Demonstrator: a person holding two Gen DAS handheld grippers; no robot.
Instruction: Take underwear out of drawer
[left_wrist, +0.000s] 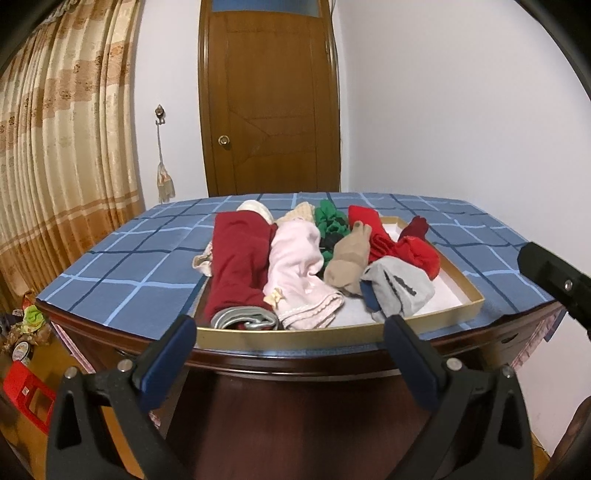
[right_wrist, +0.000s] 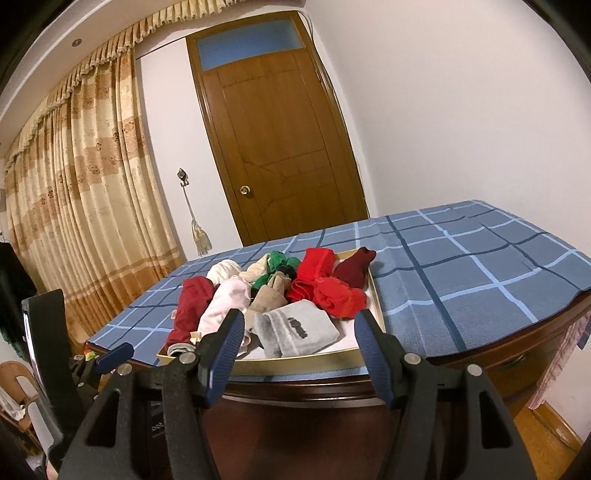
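A shallow gold-rimmed drawer tray (left_wrist: 295, 334) (right_wrist: 314, 360) sits on the table, filled with rolled underwear: a dark red roll (left_wrist: 236, 266) (right_wrist: 190, 310), a pink one (left_wrist: 299, 273) (right_wrist: 221, 314), a tan one (left_wrist: 349, 258), a grey one (left_wrist: 402, 288) (right_wrist: 299, 328), bright red pieces (left_wrist: 417, 254) (right_wrist: 338, 299) and a green one (left_wrist: 330, 221) (right_wrist: 279, 267). My left gripper (left_wrist: 290, 328) hangs open in front of the tray's near edge, nothing between its fingers. My right gripper (right_wrist: 299, 325) is open too, short of the tray, empty.
The dark wooden table (left_wrist: 280, 406) carries a blue checked cloth (left_wrist: 122, 269) (right_wrist: 480, 280). A wooden door (left_wrist: 269, 99) and a curtain (left_wrist: 59, 155) stand behind. Clutter and a red box (left_wrist: 26, 395) lie on the floor at left. The right gripper's body (left_wrist: 554, 280) shows at the left wrist view's right edge.
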